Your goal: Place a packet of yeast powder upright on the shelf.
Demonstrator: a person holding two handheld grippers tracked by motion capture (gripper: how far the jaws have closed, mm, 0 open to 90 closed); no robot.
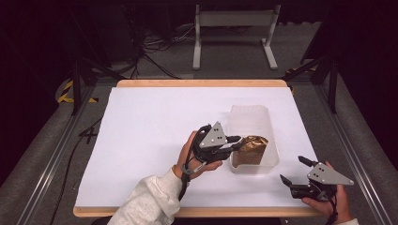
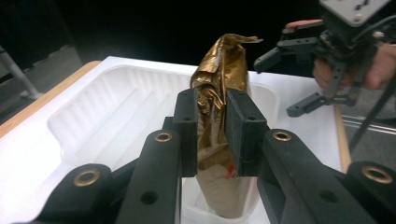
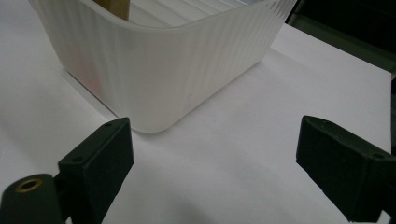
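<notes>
A crumpled gold foil bag (image 1: 252,147) stands upright in the near end of a translucent white plastic bin (image 1: 251,119) on the white table. My left gripper (image 1: 237,141) reaches over the bin's left wall and is shut on the bag (image 2: 219,93) around its middle, a black pad (image 2: 187,130) on each side. My right gripper (image 1: 293,169) rests open near the table's front right corner, to the right of the bin, nothing between its fingers (image 3: 100,161). In the right gripper view the bin's ribbed wall (image 3: 159,70) stands just ahead of the jaws.
The white sheet (image 1: 150,126) covers a wooden-edged table. A white metal stand (image 1: 233,28) and cables lie on the floor beyond the far edge. Dark frame posts flank the table on both sides.
</notes>
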